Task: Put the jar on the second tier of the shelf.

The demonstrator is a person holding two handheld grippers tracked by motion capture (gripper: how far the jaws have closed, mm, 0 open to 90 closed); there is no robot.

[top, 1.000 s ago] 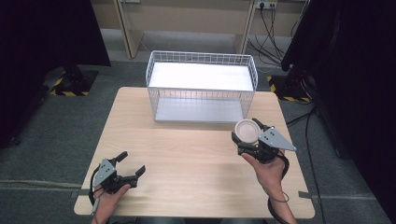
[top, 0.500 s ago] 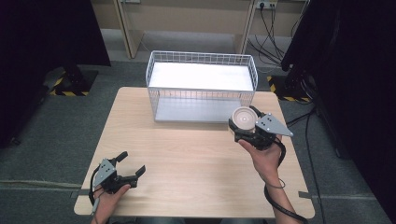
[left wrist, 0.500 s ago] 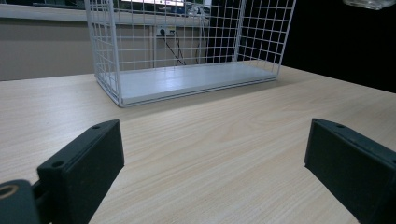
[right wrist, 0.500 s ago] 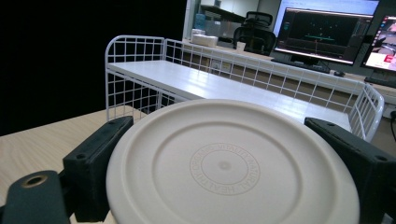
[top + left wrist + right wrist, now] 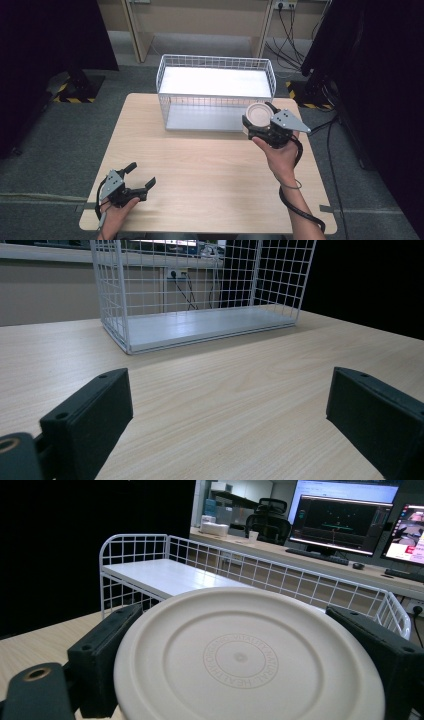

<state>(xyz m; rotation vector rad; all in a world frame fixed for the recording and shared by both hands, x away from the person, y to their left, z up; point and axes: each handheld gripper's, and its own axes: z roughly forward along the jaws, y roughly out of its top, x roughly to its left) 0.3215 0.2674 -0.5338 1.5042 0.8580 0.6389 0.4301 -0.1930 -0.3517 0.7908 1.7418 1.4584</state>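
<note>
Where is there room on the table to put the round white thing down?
Most of the table is bare: the wide wooden stretch between the left gripper and the right gripper, in front of the wire basket. The basket's white floor is bare too. The far edge is crowded, where the basket and the round lid meet.

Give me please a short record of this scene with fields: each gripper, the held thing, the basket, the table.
left gripper: open, holds nothing, low at the table's near left corner
right gripper: shut on the lid, raised beside the basket's near right corner
lid: round, cream, flat face up, clamped between the two jaws
basket: white wire, at the far side of the table, nothing seen inside
table: light wood
</note>
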